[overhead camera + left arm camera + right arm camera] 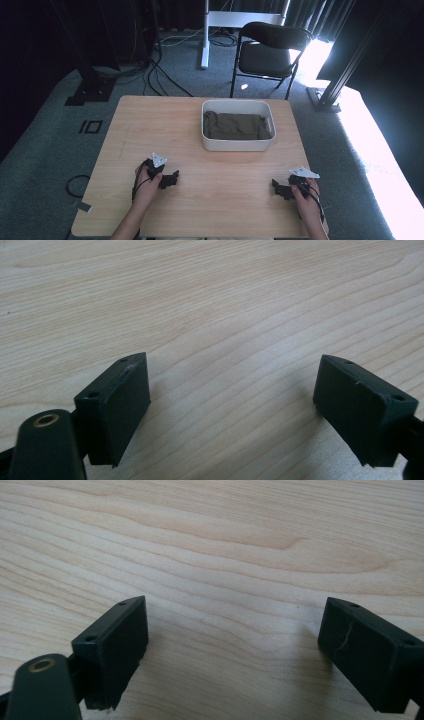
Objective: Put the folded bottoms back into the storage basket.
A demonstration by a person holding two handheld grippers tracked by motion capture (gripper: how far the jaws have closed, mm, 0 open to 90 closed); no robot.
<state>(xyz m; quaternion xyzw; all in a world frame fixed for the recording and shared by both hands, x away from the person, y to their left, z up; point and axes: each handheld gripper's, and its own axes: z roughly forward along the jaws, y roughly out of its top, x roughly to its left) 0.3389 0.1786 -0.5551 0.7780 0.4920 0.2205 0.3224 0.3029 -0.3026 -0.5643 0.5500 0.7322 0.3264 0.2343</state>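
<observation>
High view is showing both grippers resting released and empty at lower frame: left gripper [169,179], right gripper [283,189]; probably the cloth [237,126] in the white bin [236,145], upper centre, is needing a wide, level approach.

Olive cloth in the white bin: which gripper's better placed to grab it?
Probably the right gripper. The white bin with the olive cloth sits right of the table's centre, somewhat nearer that side than the left gripper. Both are open, low over bare wood.
</observation>
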